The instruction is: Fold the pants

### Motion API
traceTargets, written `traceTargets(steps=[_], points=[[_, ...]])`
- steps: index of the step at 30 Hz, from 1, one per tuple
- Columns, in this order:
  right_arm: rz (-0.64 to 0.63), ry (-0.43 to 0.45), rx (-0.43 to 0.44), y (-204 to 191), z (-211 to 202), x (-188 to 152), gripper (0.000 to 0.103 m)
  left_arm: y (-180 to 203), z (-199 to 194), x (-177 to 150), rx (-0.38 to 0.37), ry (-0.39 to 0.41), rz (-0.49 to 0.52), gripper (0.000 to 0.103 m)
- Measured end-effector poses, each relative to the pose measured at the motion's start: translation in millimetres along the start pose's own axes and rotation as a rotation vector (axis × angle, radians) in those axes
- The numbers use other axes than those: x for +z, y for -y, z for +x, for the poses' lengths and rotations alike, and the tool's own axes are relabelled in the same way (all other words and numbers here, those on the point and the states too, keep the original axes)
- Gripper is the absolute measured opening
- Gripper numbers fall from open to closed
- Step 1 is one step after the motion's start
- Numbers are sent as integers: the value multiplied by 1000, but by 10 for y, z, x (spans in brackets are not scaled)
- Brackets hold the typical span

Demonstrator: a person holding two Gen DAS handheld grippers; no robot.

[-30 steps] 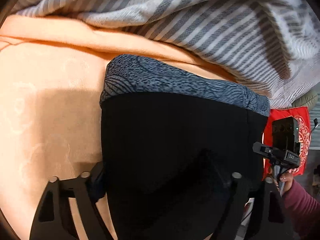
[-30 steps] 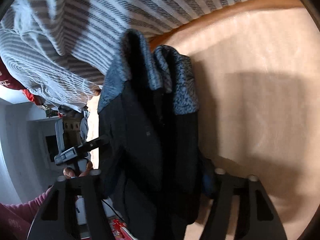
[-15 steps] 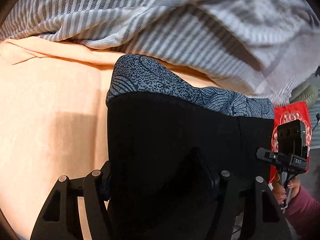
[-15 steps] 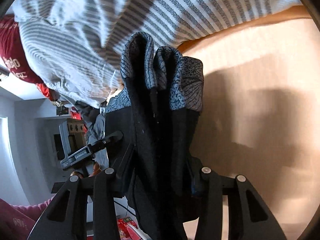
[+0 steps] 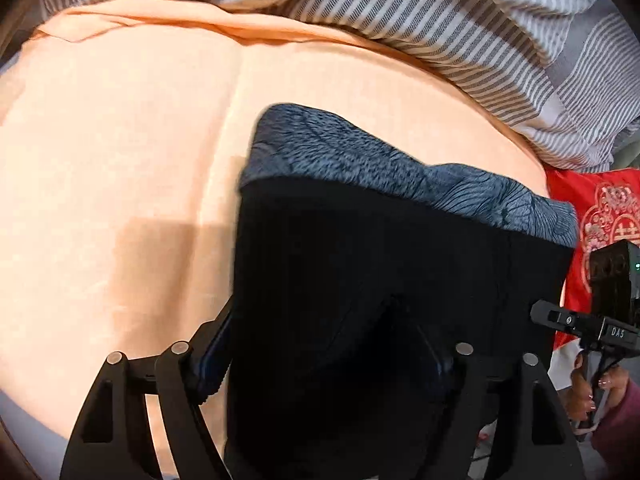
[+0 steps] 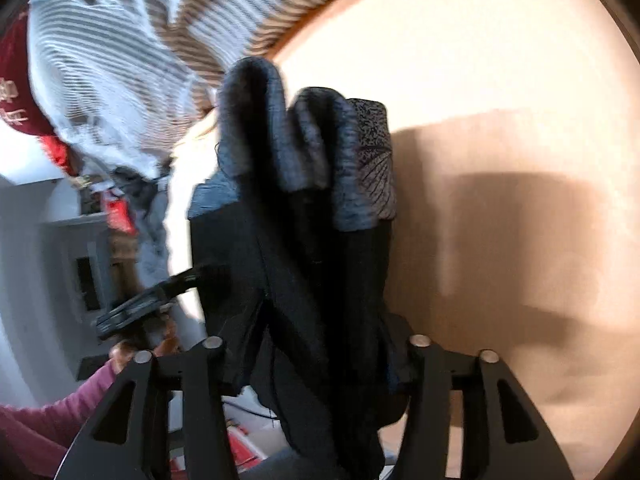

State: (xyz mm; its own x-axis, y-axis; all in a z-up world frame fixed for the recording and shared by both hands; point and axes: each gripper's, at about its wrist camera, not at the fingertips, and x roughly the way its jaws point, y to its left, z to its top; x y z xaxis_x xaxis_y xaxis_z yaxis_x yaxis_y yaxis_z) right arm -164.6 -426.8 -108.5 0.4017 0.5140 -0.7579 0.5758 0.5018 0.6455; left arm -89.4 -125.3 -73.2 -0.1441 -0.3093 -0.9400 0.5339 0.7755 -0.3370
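Note:
Black pants (image 5: 400, 260) with a grey patterned waistband (image 5: 380, 164) hang bunched over the orange sheet (image 5: 120, 160). In the left wrist view my left gripper (image 5: 332, 360) has the black cloth filling the gap between its fingers; its jaws are opening but the pads still press on the fabric. In the right wrist view the pants (image 6: 320, 260) hang in thick folds, with the waistband (image 6: 360, 160) at the far end. My right gripper (image 6: 316, 360) grips those folds, its jaws also opening. The fingertips of both are buried in cloth.
A grey striped blanket (image 5: 440, 12) lies heaped along the far side of the sheet. A red patterned cushion (image 5: 600, 208) sits at the right. A hand with a pink sleeve (image 5: 616, 420) holds the other gripper unit (image 5: 600, 320). Room furniture shows left (image 6: 60, 260).
Both grippers have carried the pants away from the striped blanket, so more orange sheet shows beyond the waistband. Both pairs of jaws narrowed on the cloth, then widened again.

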Motion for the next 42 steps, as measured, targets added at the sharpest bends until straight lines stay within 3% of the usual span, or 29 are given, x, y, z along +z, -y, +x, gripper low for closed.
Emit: traceTargets(steps=[3, 9, 13, 15, 19, 23, 30, 33, 39, 40, 42], points=[[32, 39, -76, -52, -151, -34, 63, -30, -87, -33, 46, -3, 11, 78], [69, 129, -234, -171, -498, -248, 63, 70, -367, -201, 149, 52, 83, 78], [70, 211, -337, -318, -644, -495, 42, 202, -406, -341, 239, 59, 113, 78], [35, 239, -356, -448, -654, -611, 41, 258, -405, -413, 229, 56, 130, 78], [-38, 180, -387, -649, -370, -759, 41, 344, -311, -570, 240, 37, 159, 78], [-9, 107, -435, -545, -74, -832, 40, 259, -165, -618, 247, 0, 138, 80], [41, 94, -501, -581, -185, -947, 41, 338, -380, -635, 303, 8, 197, 84], [45, 105, -494, -712, -233, -1015, 53, 426, -489, -687, 312, 2, 215, 96], [4, 123, -523, -1009, -295, -1099, 74, 601, -654, -761, 304, 5, 247, 98], [-1, 122, -529, -1058, -301, -1109, 79, 638, -673, -778, 308, 2, 257, 102], [-11, 128, -545, -1132, -318, -1112, 80, 682, -690, -795, 302, -6, 267, 102]])
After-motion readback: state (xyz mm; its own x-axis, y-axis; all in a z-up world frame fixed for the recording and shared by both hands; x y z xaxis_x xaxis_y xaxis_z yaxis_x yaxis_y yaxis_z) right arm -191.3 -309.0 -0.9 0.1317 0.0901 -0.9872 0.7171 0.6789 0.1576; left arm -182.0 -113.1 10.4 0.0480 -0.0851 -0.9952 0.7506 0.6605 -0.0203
